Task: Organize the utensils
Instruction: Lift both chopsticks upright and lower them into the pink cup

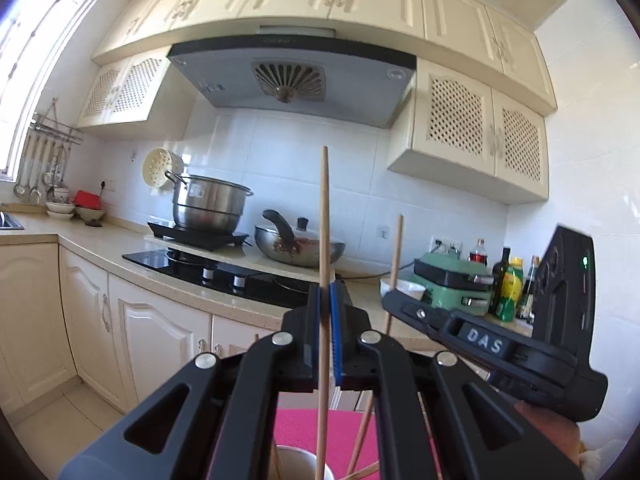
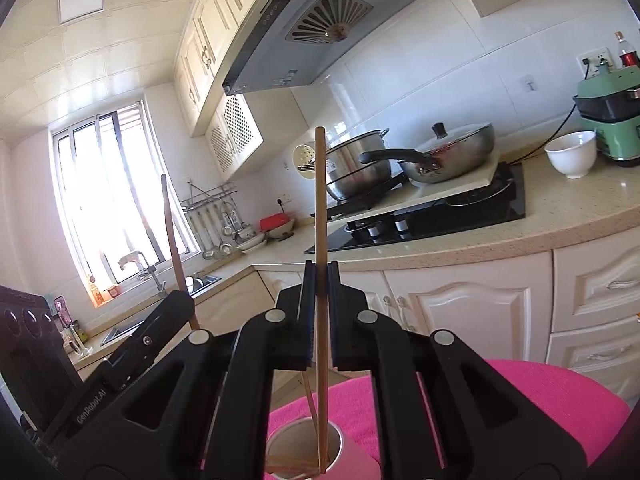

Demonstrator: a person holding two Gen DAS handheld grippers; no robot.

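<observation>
- The left gripper (image 1: 326,286) has its fingers (image 1: 313,300) pressed together on a wooden chopstick (image 1: 324,216), which stands upright between the blue pads and rises well above them.
- The lower end of that chopstick runs down behind the gripper's frame to the white cup (image 1: 298,462) at the bottom of the left wrist view; whether the tip is inside the cup or just in front of it is hard to tell there.
- The right gripper (image 2: 321,276) is likewise clamped shut on a second wooden chopstick (image 2: 320,200), held upright.
- In the right wrist view, that second chopstick's lower end reaches down into the mouth of the white cup (image 2: 308,452).
- More chopsticks (image 2: 288,462) lie slanted inside the cup, below the rim.
- The cup stands on a pink cloth (image 2: 552,400) covering the surface under both grippers.
- Each gripper shows in the other's camera: the right gripper (image 1: 394,298) at the right of the left wrist view, the left one (image 2: 185,296) at the lower left of the right wrist view, each with its chopstick sticking up.
- Behind them is a kitchen counter with a black gas hob (image 1: 208,268), a steel stockpot (image 1: 210,208), a wok with a lid (image 1: 300,246), a white bowl (image 2: 570,152) and a green appliance (image 2: 610,120).
- A grey range hood (image 1: 292,76) hangs under cream cabinets.
</observation>
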